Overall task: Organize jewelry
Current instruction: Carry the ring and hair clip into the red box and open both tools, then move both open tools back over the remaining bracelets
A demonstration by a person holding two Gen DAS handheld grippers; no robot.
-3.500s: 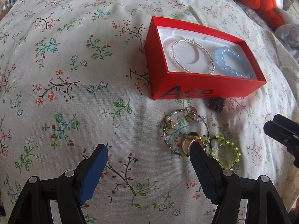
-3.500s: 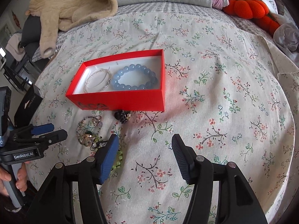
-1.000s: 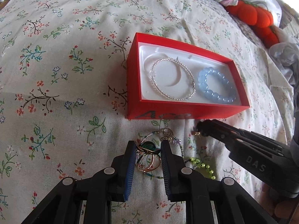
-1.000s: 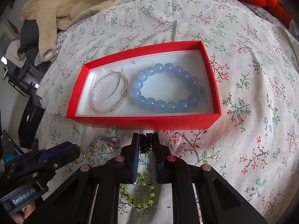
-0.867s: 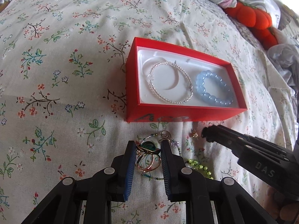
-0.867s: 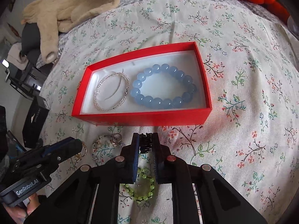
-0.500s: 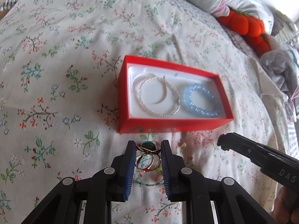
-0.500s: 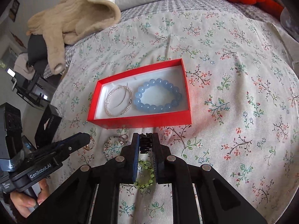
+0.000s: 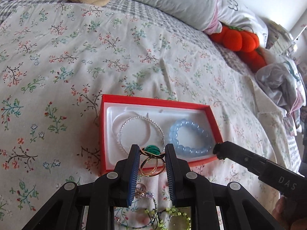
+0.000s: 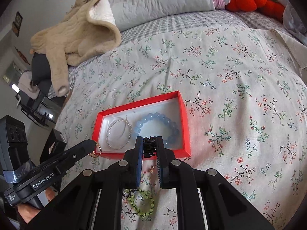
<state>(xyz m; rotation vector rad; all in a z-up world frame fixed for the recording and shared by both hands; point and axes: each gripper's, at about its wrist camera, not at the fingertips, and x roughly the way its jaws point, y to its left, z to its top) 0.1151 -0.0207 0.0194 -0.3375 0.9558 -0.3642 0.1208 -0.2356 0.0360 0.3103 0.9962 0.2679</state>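
A flowery bed (image 9: 134,48) held a red box (image 9: 153,103). Near its front wall, the left tool (image 9: 151,153) pinched a gold ring (image 9: 152,163). The right tool (image 10: 150,145) pinched a black clip (image 10: 150,147).

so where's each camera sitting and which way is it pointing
Left wrist: on the left gripper, looking along its fingers over the gold ring it grips to the red box; right gripper enters at right.
Right wrist: on the right gripper, shut on a black clip, facing the box from the other side; left gripper enters at left.
Shared: box, blue bracelet.
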